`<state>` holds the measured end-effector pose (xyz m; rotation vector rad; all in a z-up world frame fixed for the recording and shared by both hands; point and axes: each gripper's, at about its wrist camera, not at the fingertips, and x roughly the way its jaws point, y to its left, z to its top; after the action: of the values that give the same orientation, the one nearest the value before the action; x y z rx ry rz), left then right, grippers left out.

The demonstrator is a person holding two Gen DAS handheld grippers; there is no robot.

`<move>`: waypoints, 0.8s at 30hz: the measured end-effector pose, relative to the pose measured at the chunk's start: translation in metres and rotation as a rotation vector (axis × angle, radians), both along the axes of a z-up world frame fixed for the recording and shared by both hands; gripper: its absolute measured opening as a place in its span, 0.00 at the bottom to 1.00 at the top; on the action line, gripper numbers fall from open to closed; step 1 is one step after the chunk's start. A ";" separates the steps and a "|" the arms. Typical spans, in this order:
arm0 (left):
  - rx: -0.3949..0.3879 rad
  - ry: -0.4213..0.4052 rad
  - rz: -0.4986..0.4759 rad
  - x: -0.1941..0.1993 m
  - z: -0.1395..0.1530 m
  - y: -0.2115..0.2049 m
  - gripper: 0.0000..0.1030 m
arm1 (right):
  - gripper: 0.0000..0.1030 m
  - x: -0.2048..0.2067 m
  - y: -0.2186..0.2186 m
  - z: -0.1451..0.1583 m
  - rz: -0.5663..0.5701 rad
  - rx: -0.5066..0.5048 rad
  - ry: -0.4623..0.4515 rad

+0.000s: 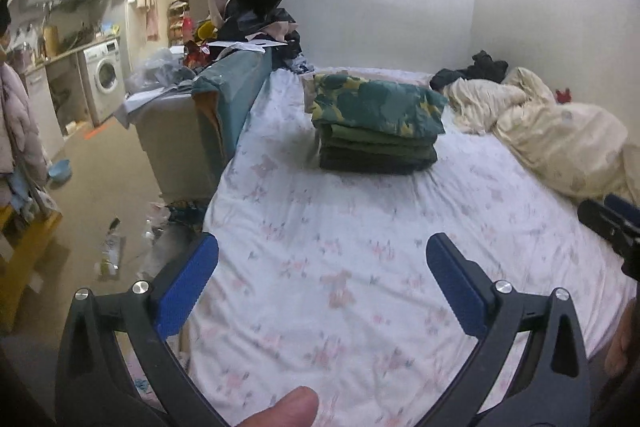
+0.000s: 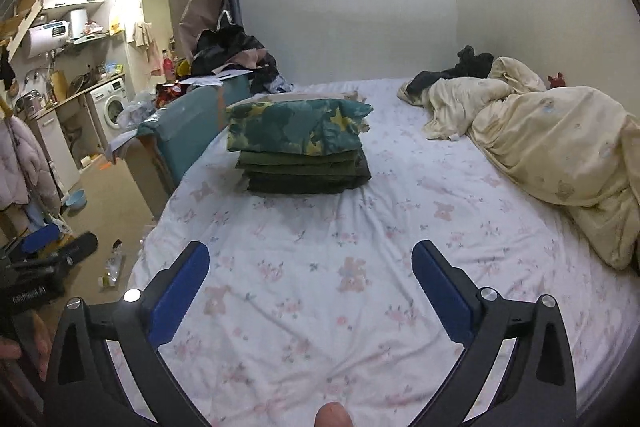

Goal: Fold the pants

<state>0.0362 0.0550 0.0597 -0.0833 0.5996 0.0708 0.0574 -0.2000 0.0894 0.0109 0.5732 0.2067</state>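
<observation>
Judging from the scene, the fold looks done: the folded pants (image 1: pixel 378 103) lie on top of a stack of clothes (image 1: pixel 378 151) in the upper middle of both frames, resting on the bed (image 1: pixel 340 267). The left tongs (image 1: pixel 322 269) are spread wide with nothing between the blue pads, and the right tongs (image 2: pixel 310 277) are likewise spread and empty, over bare flowered sheet in the lower half of each view, well apart from the stack. If another garment is to be fetched, the dark clothes (image 2: pixel 452 71) by the cream quilt (image 2: pixel 560 147) at upper right seem the likeliest source. They would best be approached with the tongs kept wide, and one single layer pinched at a waistband so that the quilt is not dragged along.
</observation>
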 end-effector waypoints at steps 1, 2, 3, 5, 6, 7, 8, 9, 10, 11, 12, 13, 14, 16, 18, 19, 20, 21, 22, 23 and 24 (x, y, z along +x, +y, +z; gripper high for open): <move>0.010 -0.016 -0.005 -0.012 -0.002 -0.002 0.99 | 1.00 -0.007 0.002 -0.002 0.001 -0.004 -0.010; 0.016 -0.031 -0.010 -0.019 -0.003 -0.004 0.99 | 1.00 -0.014 0.004 -0.005 0.002 -0.007 -0.019; 0.025 -0.048 -0.013 -0.027 -0.005 -0.006 0.99 | 1.00 -0.021 0.006 -0.010 0.000 -0.009 -0.024; 0.047 -0.059 -0.023 -0.038 -0.012 -0.011 0.99 | 1.00 -0.032 0.010 -0.023 0.000 -0.010 -0.028; 0.041 -0.046 -0.037 -0.041 -0.018 -0.014 0.99 | 1.00 -0.037 0.011 -0.029 -0.002 -0.006 -0.023; 0.036 -0.036 -0.047 -0.042 -0.021 -0.015 0.99 | 1.00 -0.041 0.012 -0.037 -0.006 -0.005 -0.016; 0.040 -0.033 -0.062 -0.044 -0.026 -0.018 0.99 | 1.00 -0.044 0.014 -0.044 -0.008 -0.009 -0.014; 0.053 -0.040 -0.068 -0.046 -0.029 -0.020 0.99 | 1.00 -0.046 0.014 -0.047 -0.006 -0.012 -0.014; 0.079 -0.052 -0.069 -0.046 -0.030 -0.023 0.99 | 1.00 -0.047 0.015 -0.051 -0.011 -0.016 -0.011; 0.084 -0.054 -0.067 -0.045 -0.031 -0.024 0.99 | 1.00 -0.048 0.015 -0.051 -0.020 -0.016 -0.014; 0.089 -0.058 -0.062 -0.044 -0.032 -0.024 0.99 | 1.00 -0.047 0.015 -0.051 -0.031 -0.017 -0.022; 0.099 -0.067 -0.060 -0.043 -0.032 -0.025 0.99 | 1.00 -0.049 0.015 -0.052 -0.037 -0.017 -0.028; 0.103 -0.069 -0.063 -0.041 -0.033 -0.026 0.99 | 1.00 -0.049 0.014 -0.053 -0.042 -0.013 -0.032; 0.052 -0.029 -0.067 -0.035 -0.037 -0.023 0.99 | 1.00 -0.049 0.012 -0.058 -0.050 -0.006 -0.031; 0.008 -0.010 -0.067 -0.031 -0.039 -0.021 0.99 | 1.00 -0.046 0.011 -0.063 -0.057 0.006 -0.007; 0.006 -0.007 -0.064 -0.030 -0.040 -0.021 0.99 | 1.00 -0.044 0.009 -0.066 -0.060 0.018 0.012; 0.007 -0.004 -0.063 -0.030 -0.041 -0.022 0.99 | 1.00 -0.041 0.008 -0.069 -0.067 0.028 0.030; 0.014 -0.003 -0.063 -0.029 -0.042 -0.022 0.99 | 1.00 -0.041 0.006 -0.071 -0.075 0.036 0.038; 0.018 -0.004 -0.063 -0.029 -0.042 -0.023 0.99 | 1.00 -0.039 0.005 -0.073 -0.082 0.049 0.047; 0.019 -0.003 -0.065 -0.028 -0.042 -0.023 0.99 | 1.00 -0.038 0.004 -0.074 -0.086 0.058 0.054; 0.018 0.001 -0.068 -0.028 -0.044 -0.023 0.99 | 1.00 -0.036 0.003 -0.075 -0.088 0.067 0.061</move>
<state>0.0086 0.0320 0.0161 -0.0453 0.6022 0.0108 0.0209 -0.1968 0.0143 0.1072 0.6247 0.1399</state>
